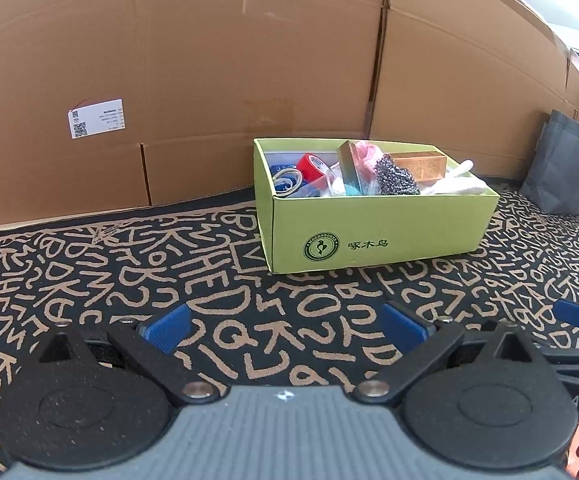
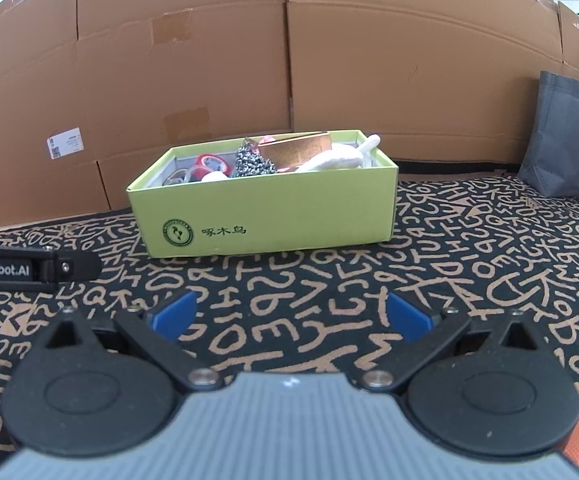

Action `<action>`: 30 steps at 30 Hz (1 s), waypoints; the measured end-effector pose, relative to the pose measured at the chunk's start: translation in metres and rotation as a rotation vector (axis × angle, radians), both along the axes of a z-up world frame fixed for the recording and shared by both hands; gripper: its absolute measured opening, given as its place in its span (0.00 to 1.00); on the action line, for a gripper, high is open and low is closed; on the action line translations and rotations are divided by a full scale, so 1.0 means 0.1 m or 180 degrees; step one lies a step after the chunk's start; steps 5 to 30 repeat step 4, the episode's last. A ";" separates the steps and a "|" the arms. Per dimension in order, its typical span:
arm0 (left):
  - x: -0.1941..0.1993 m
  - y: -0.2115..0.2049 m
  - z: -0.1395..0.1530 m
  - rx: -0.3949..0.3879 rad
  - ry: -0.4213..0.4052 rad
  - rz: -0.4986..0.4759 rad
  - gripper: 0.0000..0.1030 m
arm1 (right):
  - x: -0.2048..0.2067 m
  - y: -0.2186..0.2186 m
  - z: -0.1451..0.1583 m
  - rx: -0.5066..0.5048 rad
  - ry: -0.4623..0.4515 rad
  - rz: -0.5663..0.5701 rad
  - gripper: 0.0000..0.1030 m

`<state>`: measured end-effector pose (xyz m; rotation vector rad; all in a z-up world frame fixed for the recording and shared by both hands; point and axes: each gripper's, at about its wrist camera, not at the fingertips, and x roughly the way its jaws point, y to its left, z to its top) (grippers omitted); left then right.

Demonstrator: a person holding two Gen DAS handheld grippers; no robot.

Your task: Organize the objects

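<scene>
Green box [image 1: 369, 232] sits on the black mat with tan lettering [image 1: 129, 280], well ahead of both grippers, filled with mixed items. Nearest each lens, the left gripper [image 1: 287, 326] and the right gripper [image 2: 291, 316] hover low over the mat, each with its blue-padded fingers spread wide and nothing between them. The left wrist view catches a blue fingertip of the right gripper at its right edge, while the right wrist view shows the black side of the left gripper at its left edge; the two tools are side by side. Farther on, the box stands angled in the left view, which looks into it more steeply and shows a red tape roll [image 1: 311, 164], a blue tape roll [image 1: 285, 178], a dark glittery scrubber [image 1: 395, 176], a brown carton [image 1: 421, 164] and a white cloth bundle [image 1: 459, 184]. The right view sees the box's long side lower, hiding most of the contents. Behind the box rises a wall of cardboard cartons [image 2: 249, 60] with a white label [image 1: 96, 118]. A grey bag [image 2: 565, 140] stands on the far right
</scene>
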<state>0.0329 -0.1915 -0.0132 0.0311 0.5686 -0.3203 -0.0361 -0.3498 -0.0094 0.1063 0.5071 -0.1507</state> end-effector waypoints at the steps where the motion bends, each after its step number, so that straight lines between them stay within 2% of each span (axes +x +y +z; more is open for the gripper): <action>1: 0.00 0.00 0.00 0.0002 0.0004 0.0000 1.00 | 0.01 0.00 0.00 0.0002 0.0006 0.0004 1.00; 30: 0.00 0.00 0.00 -0.0006 0.0020 -0.0020 1.00 | 0.02 0.01 -0.01 0.0014 0.0024 0.0006 1.00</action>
